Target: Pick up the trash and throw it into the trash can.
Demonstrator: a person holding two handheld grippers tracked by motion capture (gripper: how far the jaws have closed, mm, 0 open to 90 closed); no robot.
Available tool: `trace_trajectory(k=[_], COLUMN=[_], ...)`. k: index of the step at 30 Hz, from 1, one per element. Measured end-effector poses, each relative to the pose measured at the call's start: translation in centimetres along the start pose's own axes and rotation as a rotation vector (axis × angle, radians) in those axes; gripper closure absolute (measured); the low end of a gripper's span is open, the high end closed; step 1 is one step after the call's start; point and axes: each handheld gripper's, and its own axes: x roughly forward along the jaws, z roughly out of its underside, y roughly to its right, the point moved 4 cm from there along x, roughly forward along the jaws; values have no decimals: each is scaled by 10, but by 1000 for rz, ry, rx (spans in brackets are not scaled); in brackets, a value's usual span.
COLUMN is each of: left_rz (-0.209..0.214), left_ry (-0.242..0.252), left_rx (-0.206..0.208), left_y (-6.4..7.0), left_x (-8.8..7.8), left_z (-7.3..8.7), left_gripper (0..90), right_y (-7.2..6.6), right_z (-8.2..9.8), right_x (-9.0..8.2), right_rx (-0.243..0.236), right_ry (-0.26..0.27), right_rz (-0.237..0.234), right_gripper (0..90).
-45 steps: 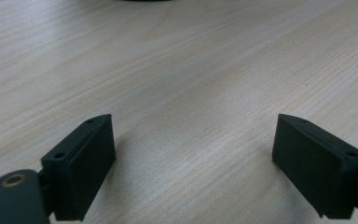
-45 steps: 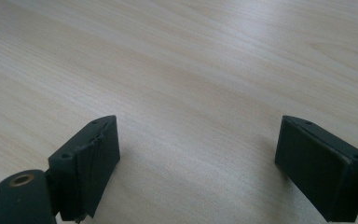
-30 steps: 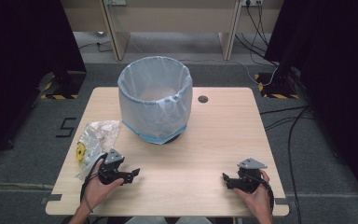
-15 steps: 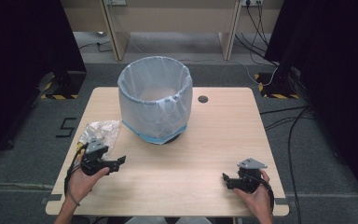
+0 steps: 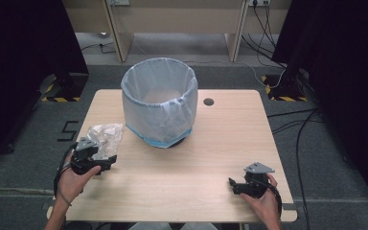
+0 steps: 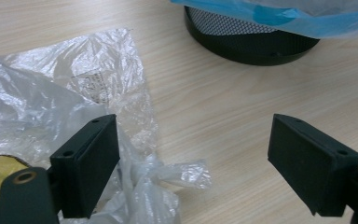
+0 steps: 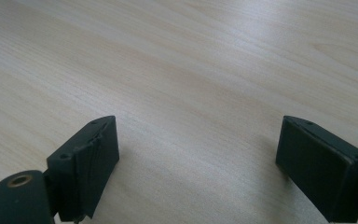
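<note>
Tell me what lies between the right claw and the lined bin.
Nothing but bare wooden table. The high view shows an uncluttered stretch from the right claw up to the lined bin; the crumpled plastic bag sits off by the left claw.

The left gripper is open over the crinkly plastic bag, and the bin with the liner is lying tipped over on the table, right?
Not quite. The bin stands upright on the table, its mouth facing up, as the high view shows. The rest holds: the left gripper is open over the crinkly plastic bag.
</note>
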Motion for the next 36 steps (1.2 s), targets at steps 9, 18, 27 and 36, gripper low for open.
trace_trajectory(k=[9, 18, 27, 36], left_rz=[-25, -48, -77, -104], left_ry=[-5, -61, -129, -140], left_rx=[-29, -33, -21, 43], left_y=[-16, -19, -21, -25], left_x=[-3, 14, 38, 45], left_z=[-2, 9, 27, 34], left_gripper=[160, 160, 207, 539], right_y=[0, 0, 0, 0], right_z=[0, 0, 0, 0], right_x=[0, 0, 0, 0], right_rx=[-1, -2, -2, -2], right_ry=[1, 1, 1, 1], right_rz=[-2, -1, -1, -1], right_gripper=[131, 131, 131, 131])
